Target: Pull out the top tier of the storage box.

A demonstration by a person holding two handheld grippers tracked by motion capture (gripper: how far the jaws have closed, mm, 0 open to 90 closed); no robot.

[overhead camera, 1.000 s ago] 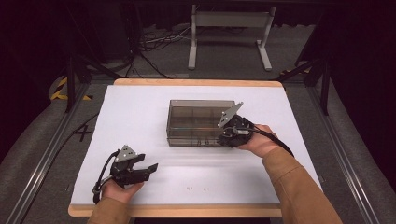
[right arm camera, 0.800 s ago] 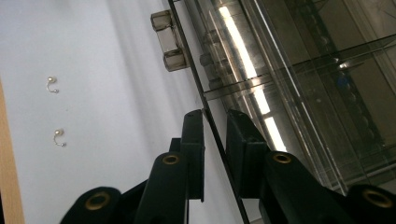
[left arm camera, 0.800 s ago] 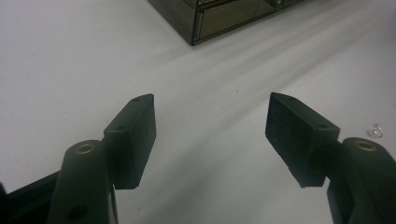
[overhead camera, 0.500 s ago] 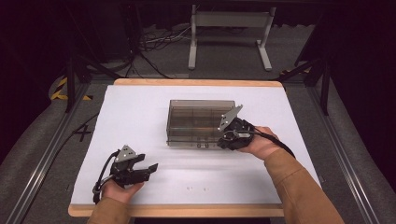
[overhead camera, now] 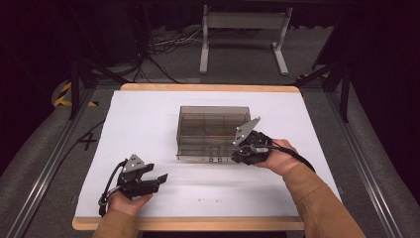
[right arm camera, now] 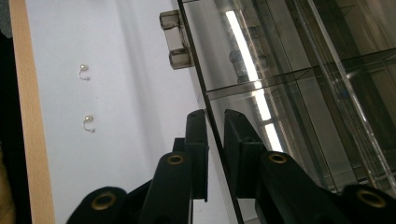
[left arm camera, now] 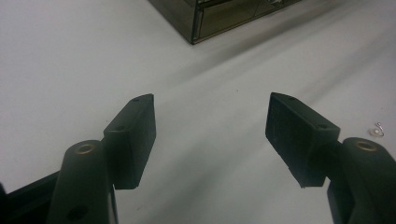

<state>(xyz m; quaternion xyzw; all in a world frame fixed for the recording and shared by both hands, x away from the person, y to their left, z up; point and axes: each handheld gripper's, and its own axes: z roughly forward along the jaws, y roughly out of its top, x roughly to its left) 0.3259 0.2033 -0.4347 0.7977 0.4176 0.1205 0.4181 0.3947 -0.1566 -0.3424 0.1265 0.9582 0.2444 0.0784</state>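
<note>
Right gripper (right arm camera: 215, 121) clamped on the lid edge of the smoky box (overhead camera: 213, 131); left gripper (left arm camera: 210, 126) wide open, holding nothing.
Box sits mid-table (overhead camera: 148, 114), right gripper at its front right corner. Left gripper hovers near the front left edge. Two pearl earrings (right arm camera: 84, 71) lie by the front edge.

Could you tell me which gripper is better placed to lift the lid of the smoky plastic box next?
Right. The right gripper is already clamped on the lid edge of the box, while the left gripper hangs open above the table, apart from it.
</note>
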